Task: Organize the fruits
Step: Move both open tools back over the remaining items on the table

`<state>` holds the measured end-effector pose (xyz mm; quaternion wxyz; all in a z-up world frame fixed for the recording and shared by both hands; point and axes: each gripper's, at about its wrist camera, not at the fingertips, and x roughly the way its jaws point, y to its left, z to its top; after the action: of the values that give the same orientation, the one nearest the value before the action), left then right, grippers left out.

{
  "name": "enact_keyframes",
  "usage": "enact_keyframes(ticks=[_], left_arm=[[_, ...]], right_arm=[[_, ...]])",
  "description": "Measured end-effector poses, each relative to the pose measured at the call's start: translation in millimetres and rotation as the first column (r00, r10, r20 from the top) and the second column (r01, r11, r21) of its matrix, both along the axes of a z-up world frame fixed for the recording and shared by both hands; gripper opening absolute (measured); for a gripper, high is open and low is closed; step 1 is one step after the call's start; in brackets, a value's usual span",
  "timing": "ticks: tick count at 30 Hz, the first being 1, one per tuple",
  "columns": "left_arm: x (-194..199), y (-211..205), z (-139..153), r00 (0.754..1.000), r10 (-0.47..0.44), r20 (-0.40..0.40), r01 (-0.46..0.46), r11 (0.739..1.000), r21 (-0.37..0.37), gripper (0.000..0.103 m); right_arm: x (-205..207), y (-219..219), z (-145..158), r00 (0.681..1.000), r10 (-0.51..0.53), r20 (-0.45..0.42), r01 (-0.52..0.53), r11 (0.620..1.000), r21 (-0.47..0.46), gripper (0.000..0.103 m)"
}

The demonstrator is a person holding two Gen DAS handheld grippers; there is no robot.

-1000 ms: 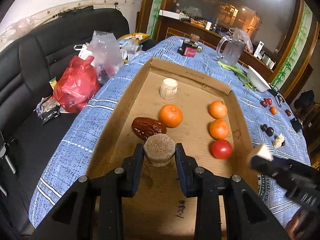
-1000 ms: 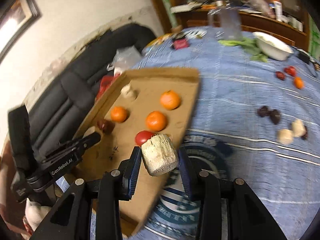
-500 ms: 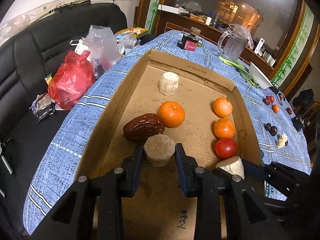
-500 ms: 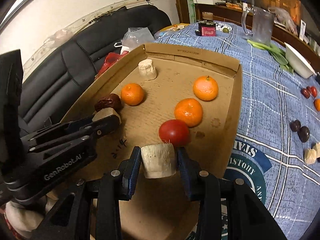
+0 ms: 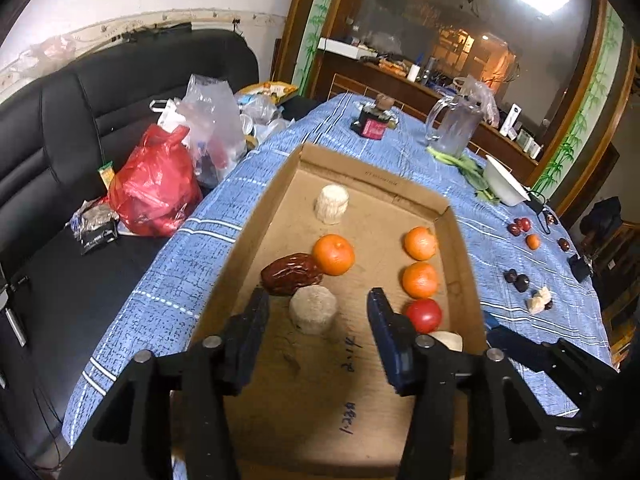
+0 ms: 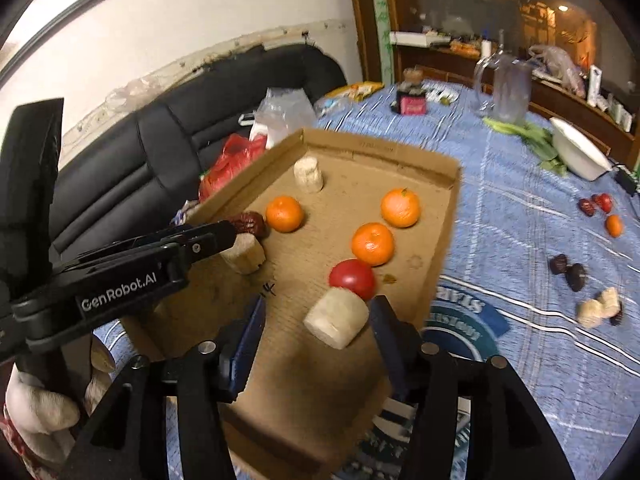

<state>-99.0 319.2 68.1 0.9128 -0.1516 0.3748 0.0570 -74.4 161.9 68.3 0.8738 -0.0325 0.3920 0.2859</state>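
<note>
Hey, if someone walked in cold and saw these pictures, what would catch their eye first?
Probably the cardboard tray on the blue tablecloth, dotted with bright oranges and a red tomato. Next, both open grippers, left and right, each with a pale cylindrical piece lying loose between its fingers.

Brown cardboard tray point(image 5: 256, 216), orange tangerines point(image 5: 333, 255) — red tomato point(image 5: 424, 315), blue-checked tablecloth point(image 5: 192, 264)
</note>
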Motion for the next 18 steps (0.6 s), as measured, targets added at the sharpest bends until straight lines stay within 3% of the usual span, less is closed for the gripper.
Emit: enact_keyframes(ticks=[3,7,12,18], left_arm=[[-7.1,-13.6,9.8,1.000,-0.022,0.017,0.022,0.999,0.026,0.068],[-16.6,-43.7,21.8,0.997,-0.072,0.033,0.070,0.995,0.072,0.083],[-34.8,-88.9,38.0,0.983,-0.164,0.084,0.152,0.979,0.133,0.084],[-48.7,-129.6,49.3,0.976,-0.191,0.104,0.159,0.953,0.260,0.084]], right_arm=[[-8.1,-24.4,7.8,0.998,-0.062,0.024,0.061,0.998,0.031,0.068],[-14.9,-64.1,15.7,0.986,-0.166,0.027,0.163,0.984,0.074,0.068],[-21.4,-118.2,21.5,0.950,-0.313,0.014,0.308,0.942,0.133,0.069],[-34.8,-152.1,22.2,0.921,-0.389,0.008,0.384,0.910,0.154,0.072]])
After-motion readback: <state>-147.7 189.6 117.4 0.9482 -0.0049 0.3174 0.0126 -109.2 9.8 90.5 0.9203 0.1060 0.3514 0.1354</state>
